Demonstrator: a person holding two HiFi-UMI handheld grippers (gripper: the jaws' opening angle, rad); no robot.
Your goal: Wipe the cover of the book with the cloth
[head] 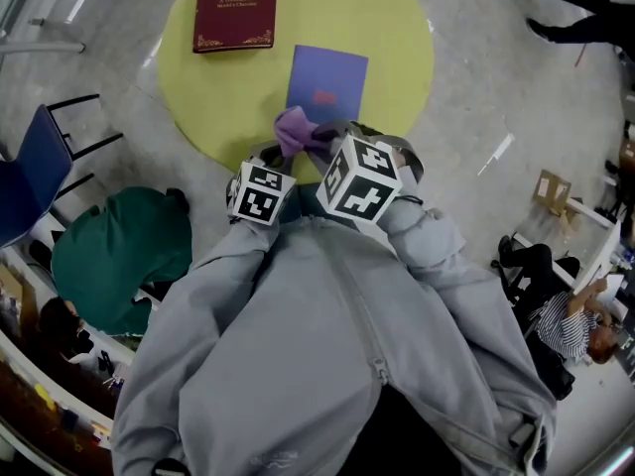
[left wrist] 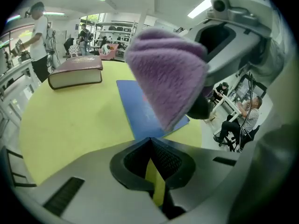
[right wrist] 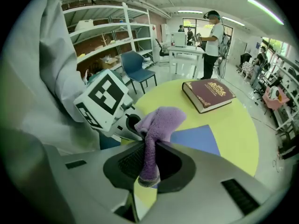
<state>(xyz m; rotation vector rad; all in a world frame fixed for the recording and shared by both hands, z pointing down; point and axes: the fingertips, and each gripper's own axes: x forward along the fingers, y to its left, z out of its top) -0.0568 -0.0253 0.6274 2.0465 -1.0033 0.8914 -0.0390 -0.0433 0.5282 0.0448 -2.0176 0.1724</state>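
My right gripper is shut on a purple cloth, which sticks up from between its jaws. The cloth hangs over the near edge of a thin blue book lying flat on the round yellow table. My left gripper is shut with nothing in it, just left of the right one. From it I see the cloth close ahead, above the blue book. A thick maroon book lies at the table's far side, apart from the blue one.
A blue chair and a green-clad seated person are left of the table. People sit at a desk on the right. Shelves and a standing person lie beyond the table.
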